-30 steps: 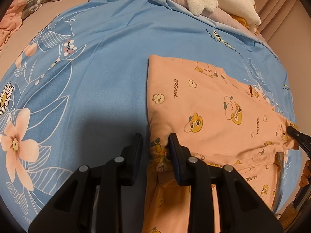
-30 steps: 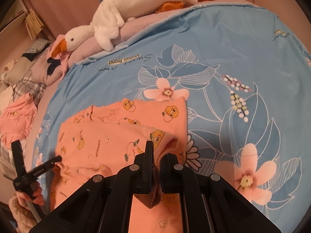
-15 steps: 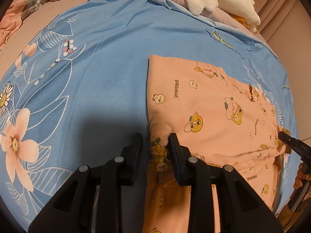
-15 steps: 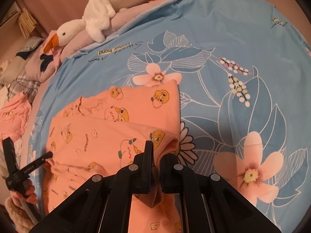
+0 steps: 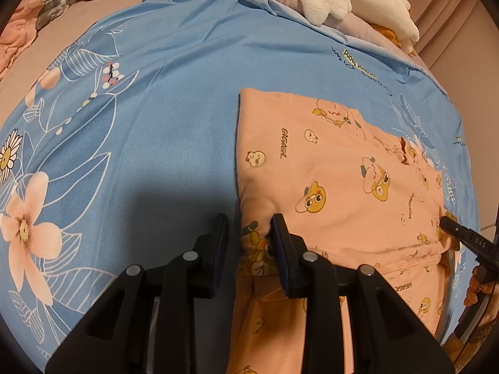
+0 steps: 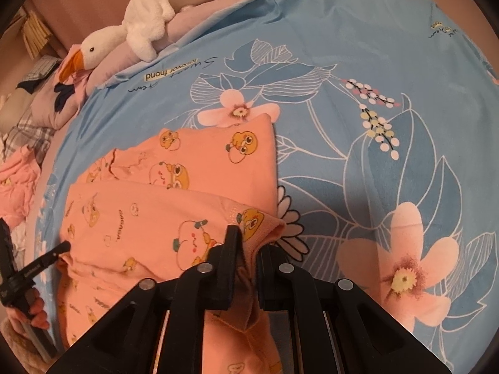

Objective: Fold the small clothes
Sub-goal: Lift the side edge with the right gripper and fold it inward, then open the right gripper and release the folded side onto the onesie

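My right fingers (image 6: 248, 251), pinching a corner of the pink shirt (image 5: 336, 187), have come down to the blue bed sheet (image 5: 156, 124), while my left fingers (image 5: 249, 233) sit partly spread around the other corner, so this fold is nearly laid flat.

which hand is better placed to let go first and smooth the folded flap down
Left. The left gripper sits low at the garment's edge with slack fingers: only one touches the cloth, the other stands clear over the sheet. The right gripper is clamped on a raised corner.
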Demonstrator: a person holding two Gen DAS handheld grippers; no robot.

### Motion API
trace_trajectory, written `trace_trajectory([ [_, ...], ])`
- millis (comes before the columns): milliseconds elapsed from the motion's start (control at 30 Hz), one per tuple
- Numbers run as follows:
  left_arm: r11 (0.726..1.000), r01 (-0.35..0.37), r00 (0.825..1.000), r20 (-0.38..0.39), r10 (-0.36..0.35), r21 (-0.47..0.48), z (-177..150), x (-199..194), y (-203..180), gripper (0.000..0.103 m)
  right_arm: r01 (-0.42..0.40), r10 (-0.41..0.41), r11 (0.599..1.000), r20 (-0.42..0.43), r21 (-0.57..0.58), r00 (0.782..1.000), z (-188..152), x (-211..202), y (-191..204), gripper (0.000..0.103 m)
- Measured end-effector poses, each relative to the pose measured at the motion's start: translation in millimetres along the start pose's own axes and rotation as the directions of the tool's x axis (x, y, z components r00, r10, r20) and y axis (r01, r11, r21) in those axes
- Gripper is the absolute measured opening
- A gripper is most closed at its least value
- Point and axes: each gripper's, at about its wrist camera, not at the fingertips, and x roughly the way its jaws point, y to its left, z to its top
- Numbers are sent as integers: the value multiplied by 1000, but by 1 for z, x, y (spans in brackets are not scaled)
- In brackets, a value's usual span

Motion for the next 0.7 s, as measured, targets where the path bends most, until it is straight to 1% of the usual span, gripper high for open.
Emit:
trace_trajectory([
  [133,1000,-16,1000,-6,15,-14,1,-9,0,34,14,-14,1000,7,7,1000,1,-6,-1,8],
  [167,1000,-17,1000,1,17,-10,1,-13,-1,32,24,-24,1000,18,3,1000,1,-12,-1,16],
  [200,1000,-13,1000,13,13,-1,0,-20,-4,32,39,-39,999,31,-2,999,2,-16,-1,22],
  [233,1000,-3,1000,26,2,7,-1,-26,-6,32,60,-59,998,47,-9,997,2,-21,-1,35],
  [267,1000,12,999,39,-13,14,-2,-33,-9,32,83,-81,996,71,-19,994,2,-27,0,41],
  [300,999,33,998,54,-35,24,-3,-40,-14,33,95,-91,995,104,-31,990,2,-37,2,41],
  [333,998,52,997,63,-53,30,-4,-45,-18,34,90,-86,995,115,-34,990,2,-41,3,41],
  [400,994,97,993,70,-100,40,-6,-50,-26,37,42,-35,998,134,-44,990,0,-50,8,41],
  [467,988,139,988,55,-142,64,-11,-48,-36,37,2,6,998,128,-62,992,-1,-49,14,41],
  [500,987,139,989,47,-143,79,-12,-44,-41,37,-22,32,997,117,-78,993,-5,-46,19,41],
  [567,988,113,993,31,-117,102,-17,-36,-48,36,-38,47,994,91,-98,995,-10,-37,27,41],
  [633,989,91,996,9,-93,113,-20,-25,-51,36,-22,29,994,65,-108,997,-15,-25,34,41],
  [700,991,31,999,-16,-29,127,-24,-15,-49,35,2,2,994,44,-105,999,-20,-16,34,41],
])
